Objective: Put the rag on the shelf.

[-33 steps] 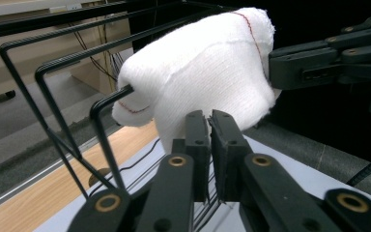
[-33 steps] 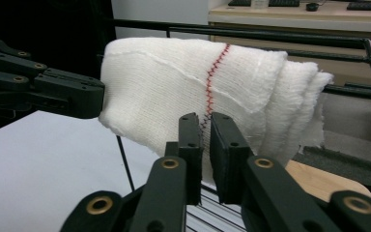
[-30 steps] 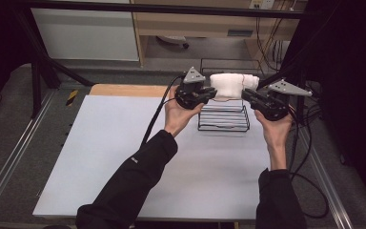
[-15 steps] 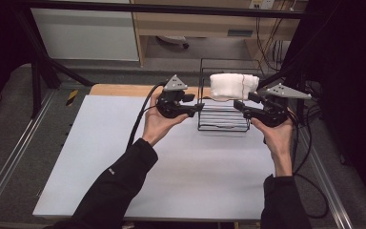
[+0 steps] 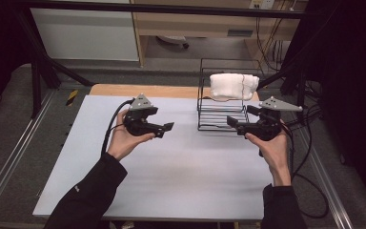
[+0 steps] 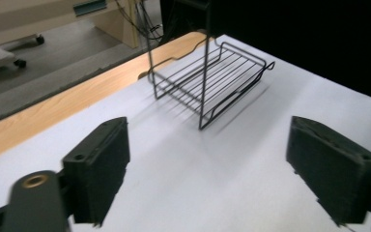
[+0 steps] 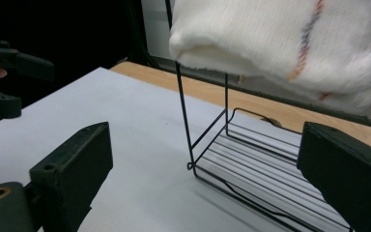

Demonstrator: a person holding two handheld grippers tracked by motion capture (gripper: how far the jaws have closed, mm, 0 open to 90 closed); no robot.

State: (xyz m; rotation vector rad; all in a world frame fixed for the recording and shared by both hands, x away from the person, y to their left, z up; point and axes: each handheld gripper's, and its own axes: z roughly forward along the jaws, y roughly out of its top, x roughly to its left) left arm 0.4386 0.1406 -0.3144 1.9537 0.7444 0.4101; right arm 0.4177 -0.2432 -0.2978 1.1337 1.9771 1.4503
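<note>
A black wire rack (image 5: pixel 221 113) stands at the back right of the white table (image 5: pixel 171 176). A folded white towel (image 5: pixel 233 86) with a thin coloured stripe rests on the rack's top. My left gripper (image 5: pixel 161 120) hovers left of the rack and points at it. Its jaws have just been opening and stand wide with nothing between them (image 6: pixel 222 164); the rack (image 6: pixel 207 82) lies ahead. My right gripper (image 5: pixel 240 118) sits at the rack's right front corner. Its jaws have also just been opening, with nothing between them (image 7: pixel 212 183). The towel (image 7: pixel 280 38) hangs above the rack (image 7: pixel 251 164).
A wooden strip (image 5: pixel 143 90) runs along the table's far edge. Black cables (image 5: pixel 310 157) trail off the right side beside a metal rail. A pale cabinet (image 5: pixel 86 33) stands on the floor beyond the table. The left gripper (image 7: pixel 9 82) shows far off in the right gripper view.
Both grippers let go of the towel, which stays on the rack's top. The left gripper drew away leftward and lower; the right dropped slightly. Both pairs of jaws opened.
</note>
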